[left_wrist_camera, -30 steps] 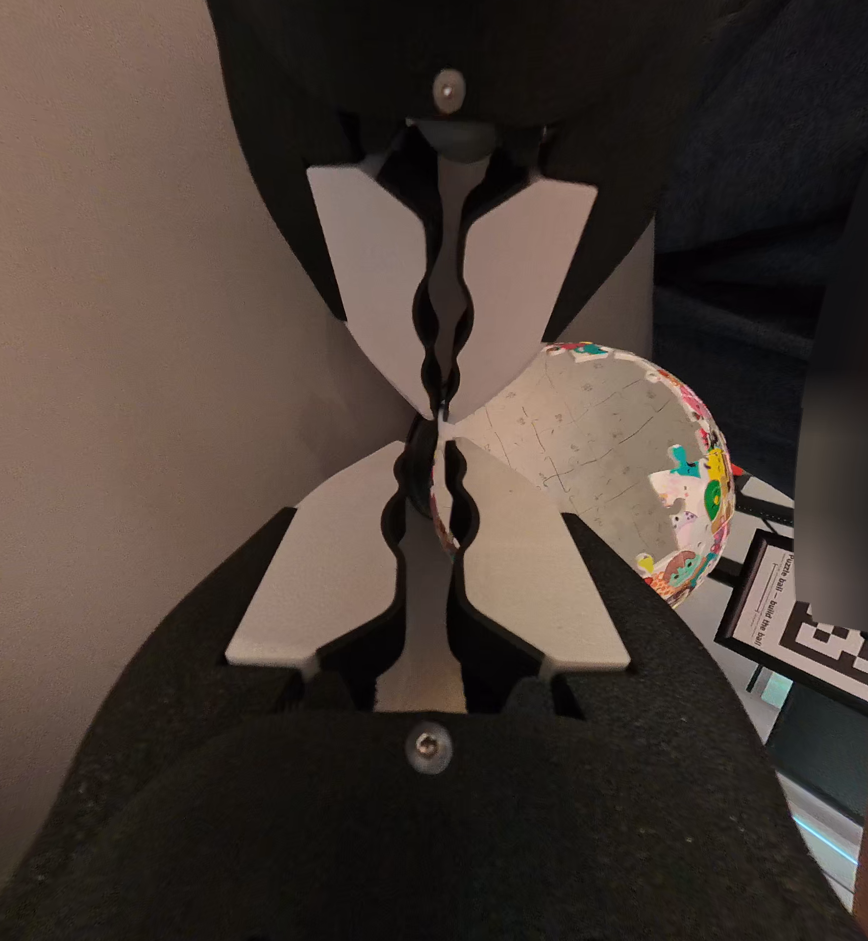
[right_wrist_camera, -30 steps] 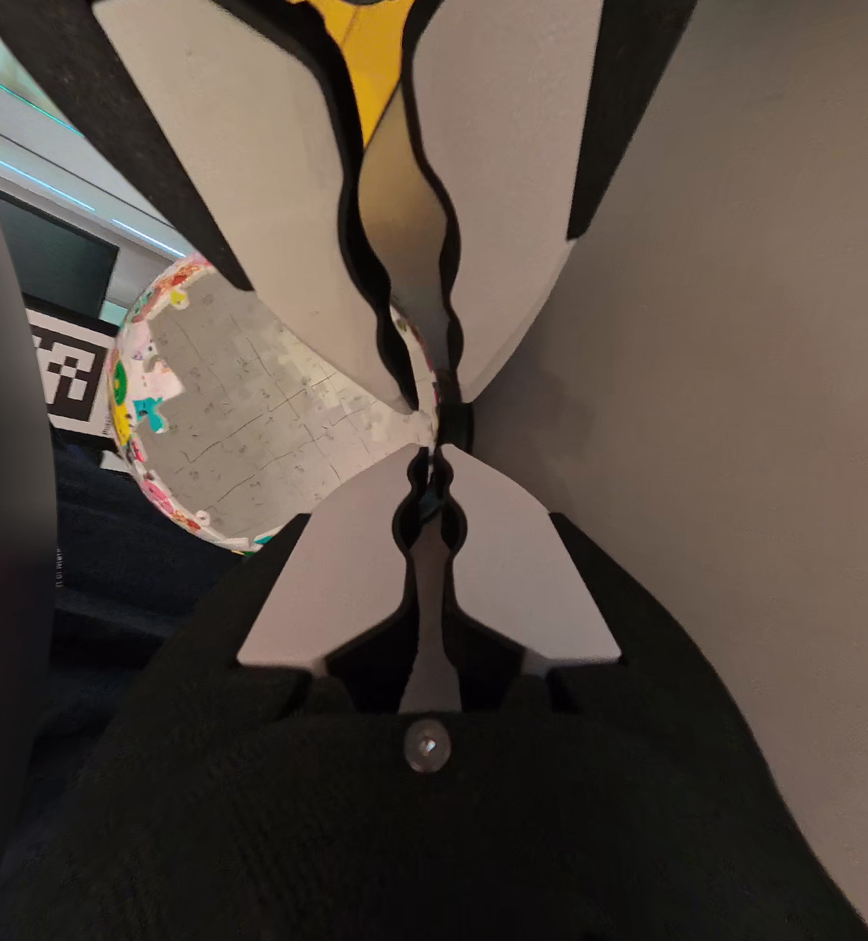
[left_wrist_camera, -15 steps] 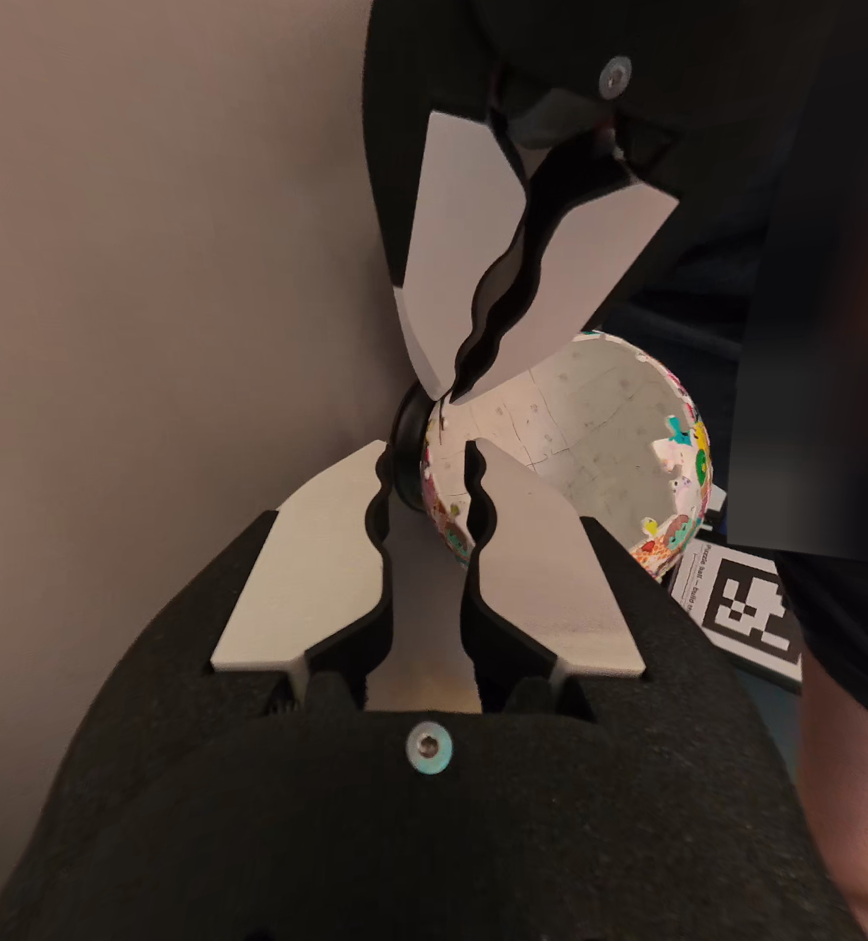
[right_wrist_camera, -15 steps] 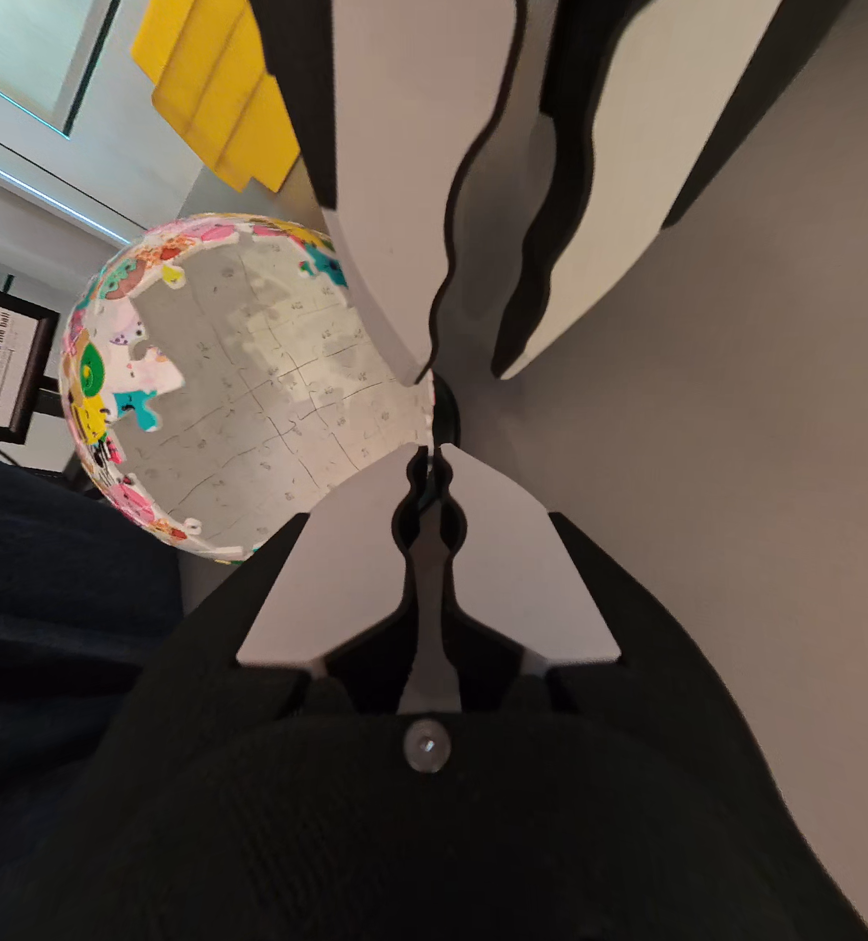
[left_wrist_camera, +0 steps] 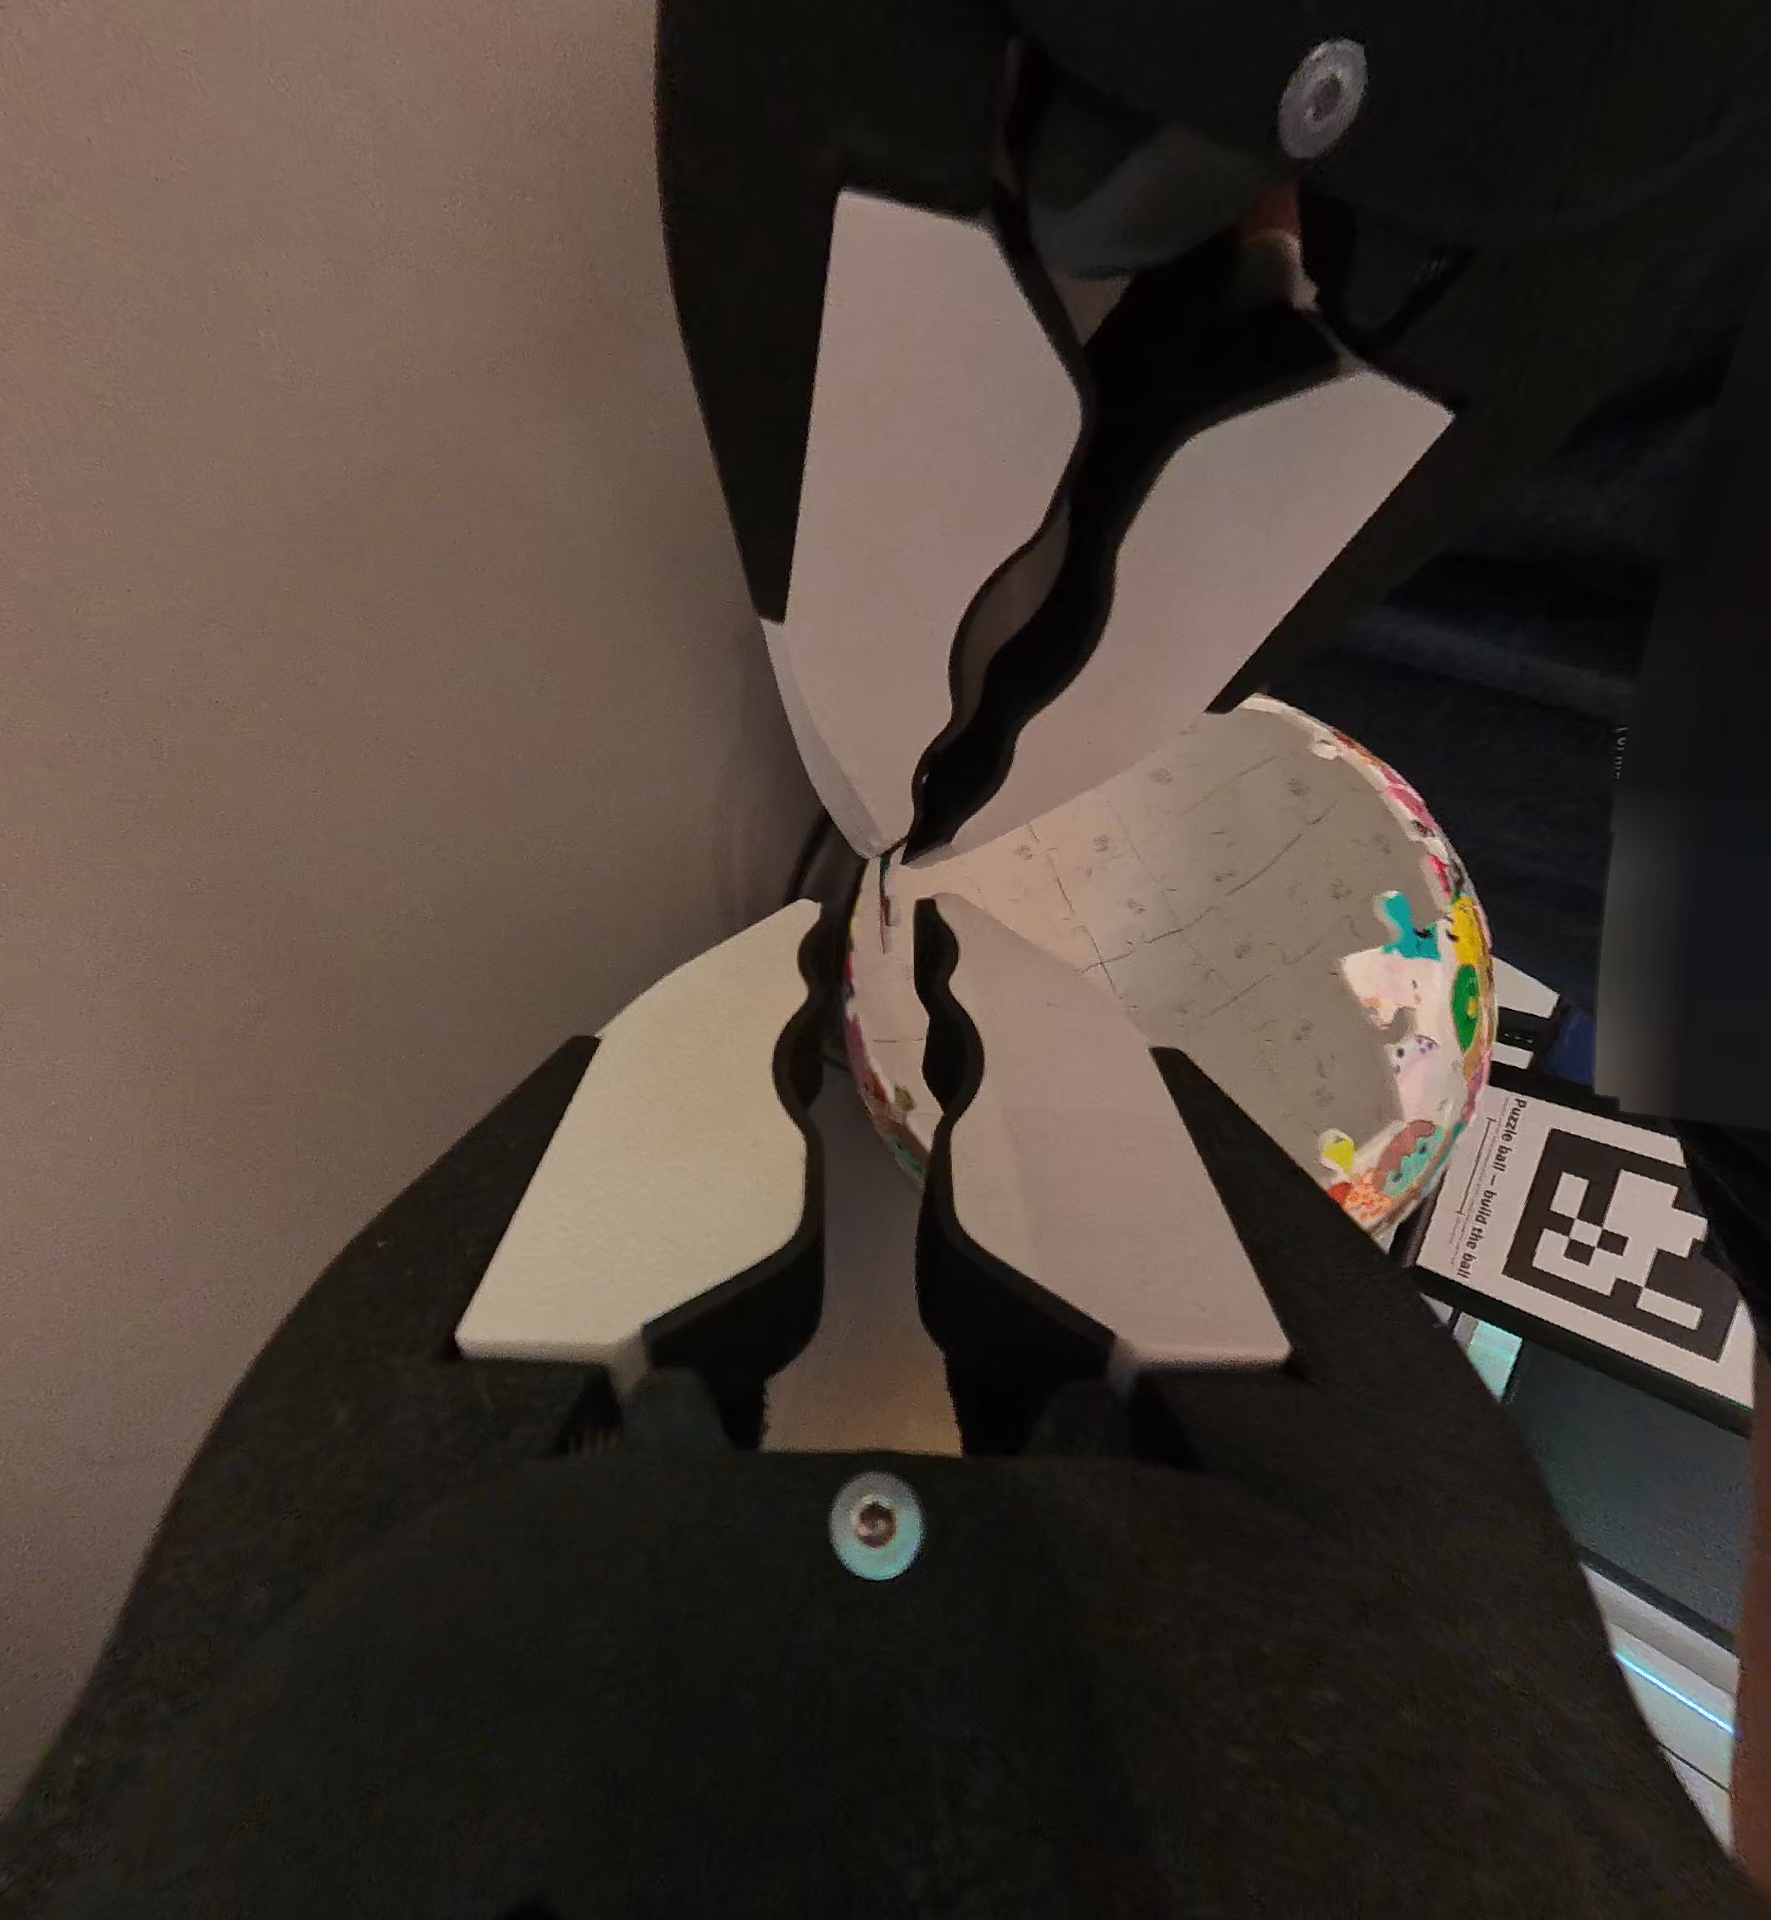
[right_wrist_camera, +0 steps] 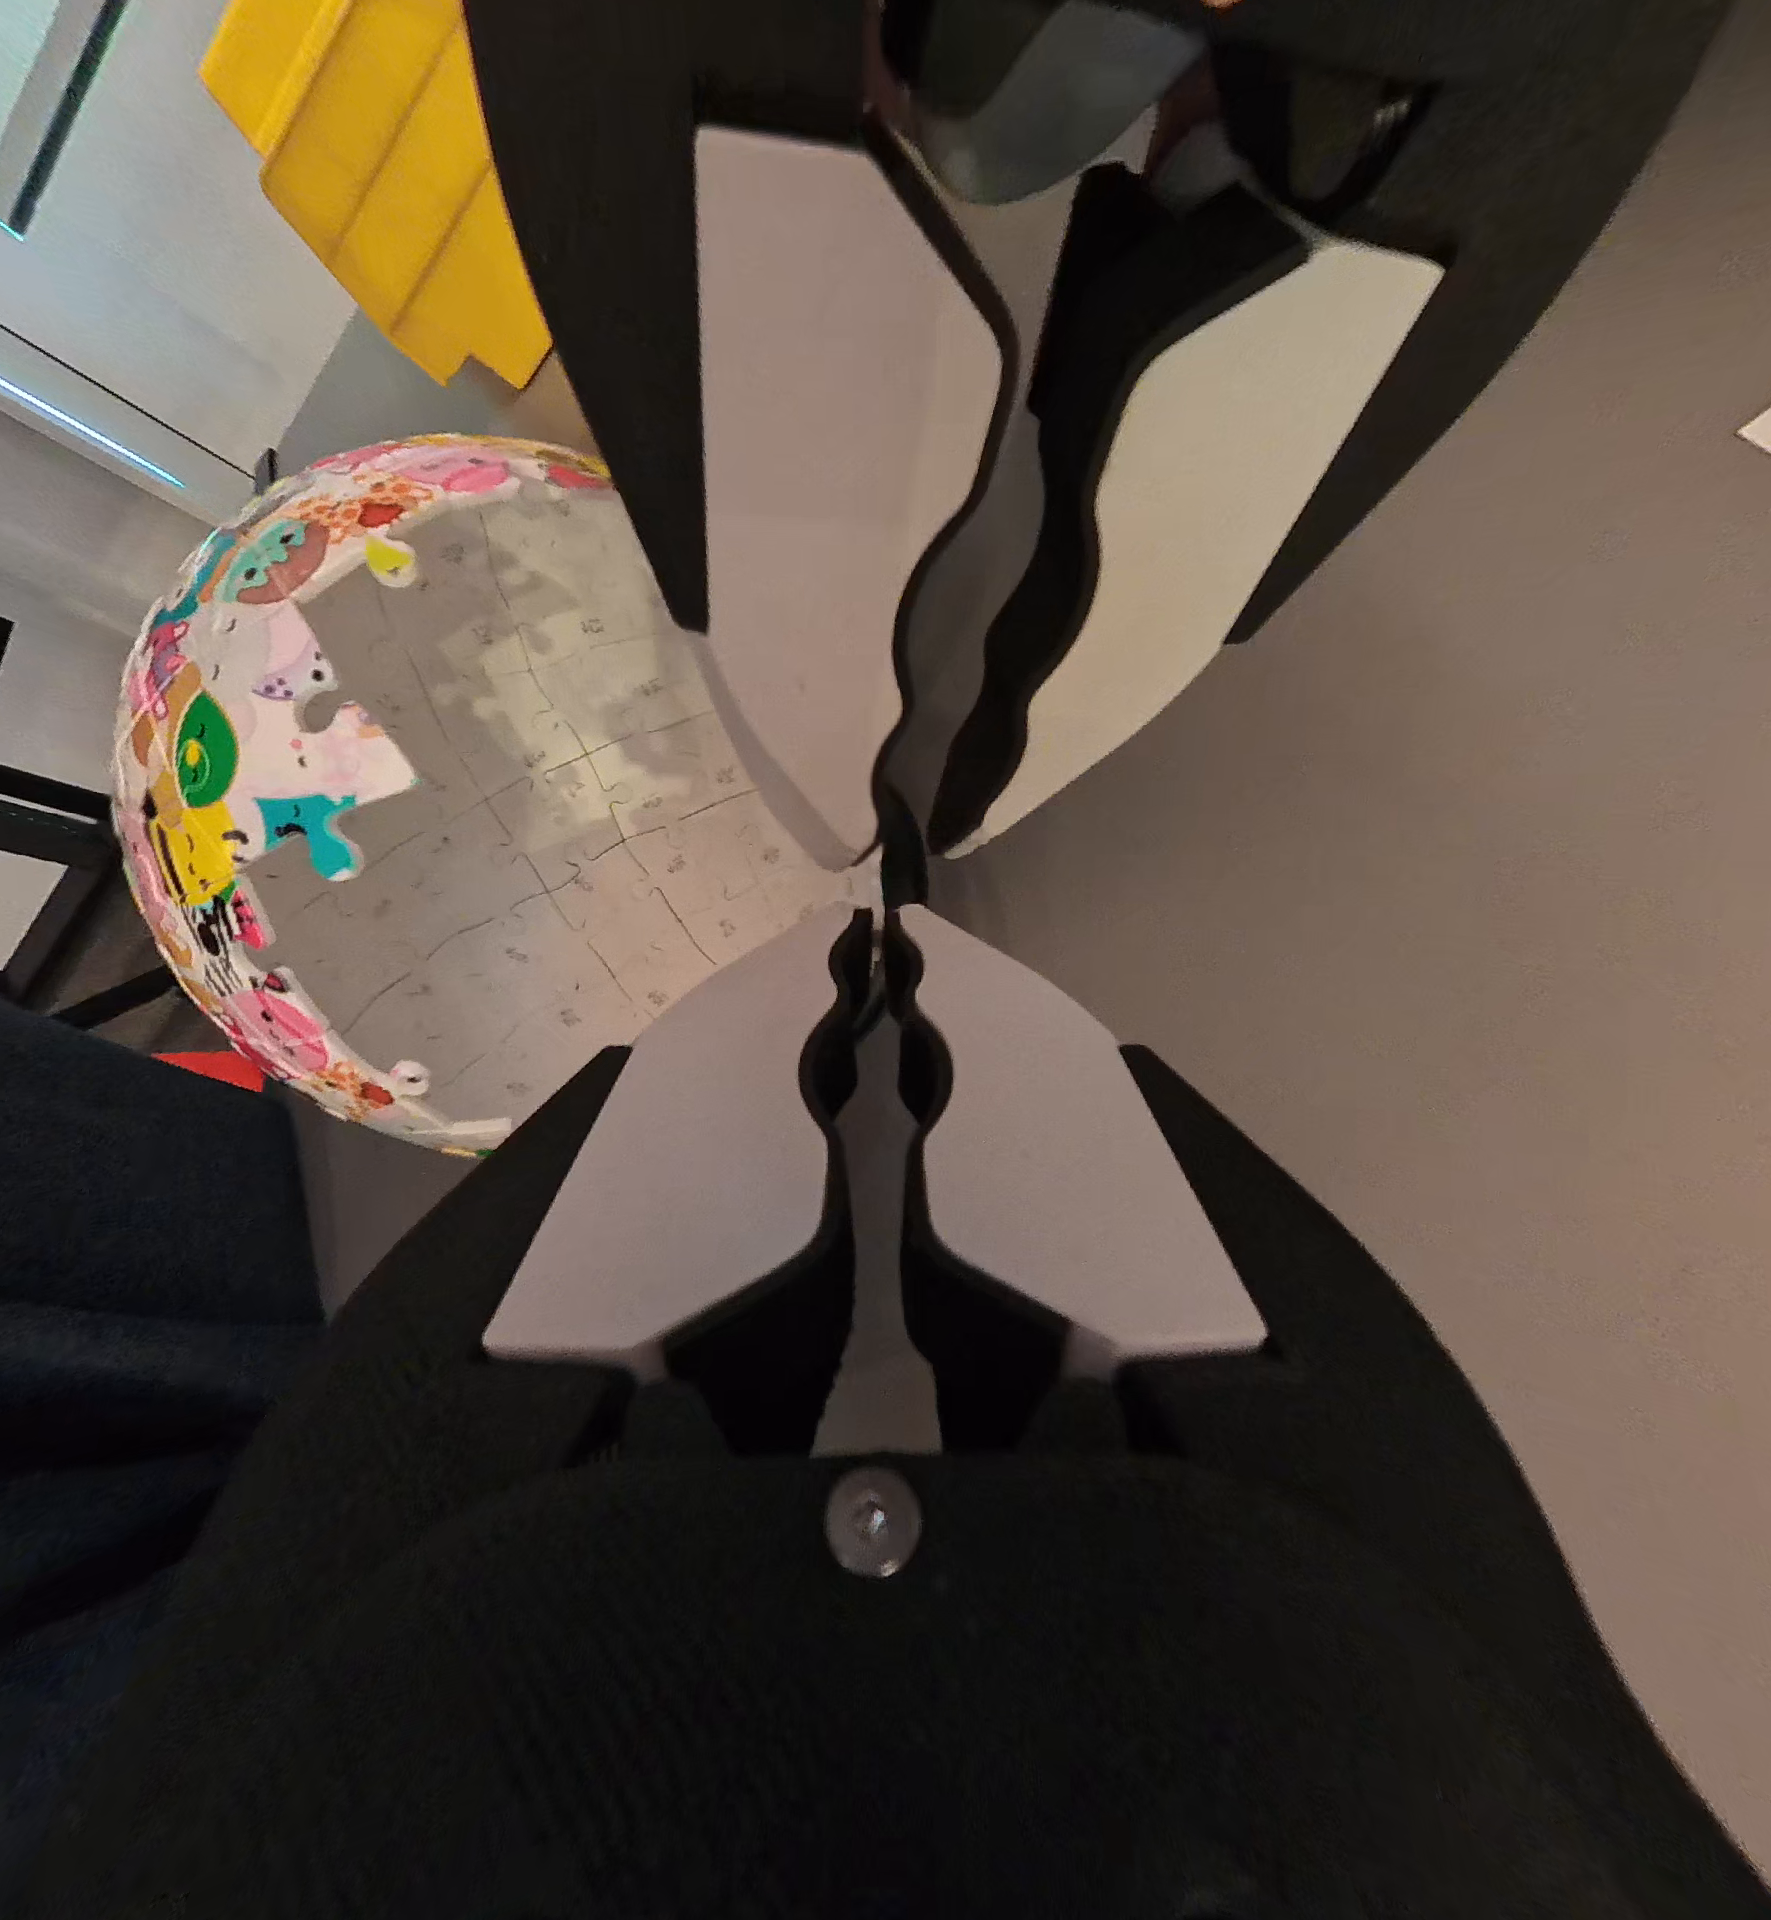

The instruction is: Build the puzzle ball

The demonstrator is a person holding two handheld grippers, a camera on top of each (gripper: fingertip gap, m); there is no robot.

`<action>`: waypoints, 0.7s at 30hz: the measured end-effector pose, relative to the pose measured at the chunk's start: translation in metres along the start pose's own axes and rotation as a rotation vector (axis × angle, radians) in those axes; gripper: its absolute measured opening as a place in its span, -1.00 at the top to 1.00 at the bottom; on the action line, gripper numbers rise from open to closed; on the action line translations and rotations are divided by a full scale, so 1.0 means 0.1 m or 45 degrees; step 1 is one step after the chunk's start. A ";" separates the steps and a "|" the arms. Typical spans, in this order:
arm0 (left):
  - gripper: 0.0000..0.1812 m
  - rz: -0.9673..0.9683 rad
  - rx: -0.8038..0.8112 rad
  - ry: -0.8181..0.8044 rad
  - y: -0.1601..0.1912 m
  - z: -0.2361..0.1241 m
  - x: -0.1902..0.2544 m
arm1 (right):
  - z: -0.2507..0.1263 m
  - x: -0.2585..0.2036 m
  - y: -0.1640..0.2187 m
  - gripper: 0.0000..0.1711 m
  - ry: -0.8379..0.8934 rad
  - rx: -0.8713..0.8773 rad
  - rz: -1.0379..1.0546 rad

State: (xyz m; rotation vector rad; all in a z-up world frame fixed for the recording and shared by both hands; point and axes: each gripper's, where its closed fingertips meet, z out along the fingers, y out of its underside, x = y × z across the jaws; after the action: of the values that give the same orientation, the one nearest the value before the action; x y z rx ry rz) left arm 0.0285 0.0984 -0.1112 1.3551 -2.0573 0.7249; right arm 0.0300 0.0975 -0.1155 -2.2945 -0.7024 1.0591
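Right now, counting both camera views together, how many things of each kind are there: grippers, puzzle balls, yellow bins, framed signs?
Grippers: 2, the left gripper and the right gripper
Puzzle balls: 1, the half-built puzzle ball
Yellow bins: 1, the yellow bin
Framed signs: 1, the framed sign
Total: 5

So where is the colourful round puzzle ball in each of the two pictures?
Left wrist view: the half-built colourful puzzle ball sits right of centre, its grey inside facing the camera, behind the gripper tips.
Right wrist view: the same puzzle ball sits left of centre.
Shared landmark: the teal jigsaw piece on the ball's rim, next to a green circle.
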 end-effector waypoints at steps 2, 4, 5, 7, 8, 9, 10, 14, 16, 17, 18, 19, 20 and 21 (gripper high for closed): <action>0.85 -0.007 -0.024 -0.005 0.02 0.02 -0.02 | 0.01 0.00 0.01 0.96 -0.007 -0.006 0.007; 0.86 -0.002 -0.051 -0.012 0.04 0.04 -0.03 | 0.02 0.01 0.01 0.96 -0.001 -0.009 0.007; 0.87 -0.002 -0.060 -0.010 0.04 0.05 -0.03 | 0.02 0.01 0.02 0.96 0.003 -0.012 0.002; 0.87 0.000 -0.066 -0.006 0.04 0.06 -0.03 | 0.02 0.02 0.02 0.96 0.013 -0.017 -0.004; 0.89 -0.002 -0.072 0.004 0.04 0.07 -0.02 | 0.02 0.02 0.02 0.96 0.015 -0.018 -0.007; 0.91 -0.009 -0.078 0.010 0.05 0.08 -0.02 | 0.02 0.02 0.02 0.96 0.018 -0.018 -0.010; 0.91 -0.014 -0.078 0.016 0.05 0.08 -0.02 | 0.03 0.02 0.02 0.96 0.023 -0.021 -0.018; 0.97 0.006 -0.076 0.026 0.05 0.09 0.00 | 0.03 0.02 0.02 0.96 0.047 -0.024 -0.041; 0.97 0.024 -0.079 0.016 0.05 0.09 0.00 | 0.03 0.02 0.02 0.96 0.041 -0.026 -0.037; 0.98 0.028 -0.077 0.009 0.05 0.10 0.00 | 0.03 0.02 0.03 0.96 0.038 -0.026 -0.033; 0.98 0.031 -0.072 0.003 0.05 0.10 -0.01 | 0.03 0.02 0.03 0.96 0.041 -0.029 -0.031; 0.98 0.033 -0.068 0.000 0.05 0.10 -0.01 | 0.03 0.02 0.03 0.96 0.040 -0.032 -0.032; 0.98 0.032 -0.064 -0.002 0.05 0.11 -0.01 | 0.04 0.02 0.03 0.96 0.037 -0.032 -0.036; 0.98 0.032 -0.061 -0.003 0.05 0.11 -0.01 | 0.04 0.03 0.04 0.96 0.038 -0.032 -0.039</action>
State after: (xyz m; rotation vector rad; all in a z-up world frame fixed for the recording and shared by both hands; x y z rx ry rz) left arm 0.0221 0.0932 -0.1199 1.3065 -2.0839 0.6806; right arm 0.0294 0.0973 -0.1212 -2.3089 -0.7407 1.0052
